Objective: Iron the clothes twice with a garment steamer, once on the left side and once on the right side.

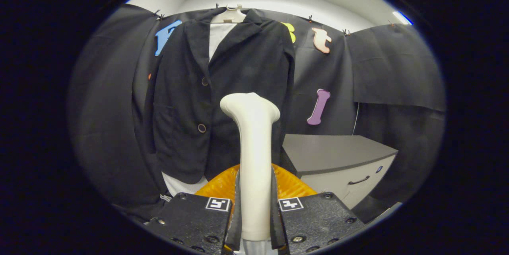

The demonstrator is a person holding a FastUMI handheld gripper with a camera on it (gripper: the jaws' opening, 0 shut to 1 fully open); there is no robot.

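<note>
my gripper (254, 223) pinching steamer (253, 147), head short of jacket (206, 100); no pass begun, i'd judge; next: close onto jacket's left side.

No readable text; only coded square markers on tongs (255, 207).
</note>
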